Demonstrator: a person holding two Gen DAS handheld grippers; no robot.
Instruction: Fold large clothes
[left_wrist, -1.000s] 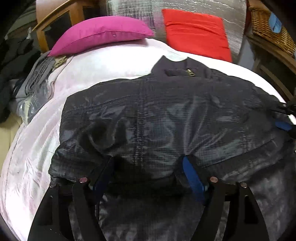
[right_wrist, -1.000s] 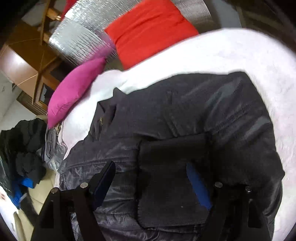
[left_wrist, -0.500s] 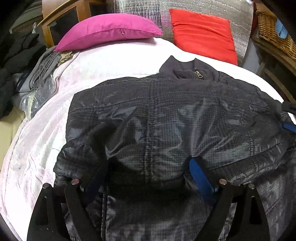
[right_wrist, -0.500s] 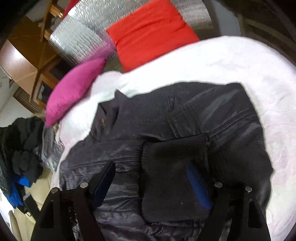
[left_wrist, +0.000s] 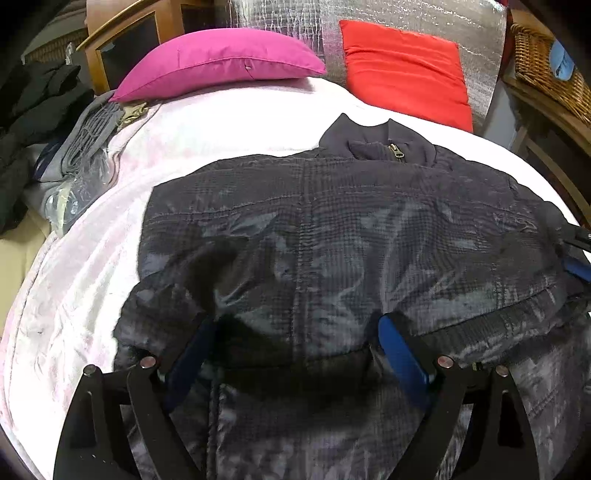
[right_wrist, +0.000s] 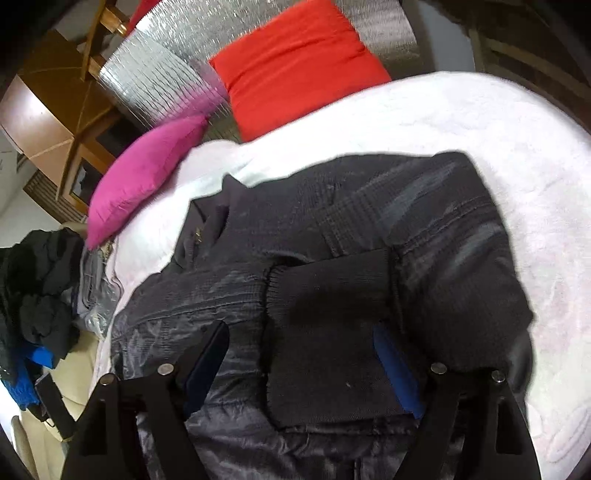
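Observation:
A dark quilted jacket (left_wrist: 332, 240) lies on a pale pink blanket (left_wrist: 92, 258), collar and zipper pull (left_wrist: 395, 149) at the far end. Its lower part is folded up over the body. My left gripper (left_wrist: 295, 343) is open, its blue-padded fingers wide apart and resting on the folded hem. In the right wrist view the jacket (right_wrist: 369, 229) shows a black ribbed cuff (right_wrist: 325, 325) lying on top. My right gripper (right_wrist: 303, 350) is open, its fingers either side of that cuff. Its tip shows at the right edge of the left view (left_wrist: 576, 254).
A magenta pillow (left_wrist: 218, 59) and a red pillow (left_wrist: 402, 70) lean on a silver panel at the bed's head. Folded grey clothes (left_wrist: 81, 147) and dark garments (right_wrist: 33, 288) lie at the left. A wicker basket (left_wrist: 543, 59) stands at the right.
Both grippers have drawn back from the jacket, so the collar and pillows look further away. Both stayed open. The jacket has settled flatter.

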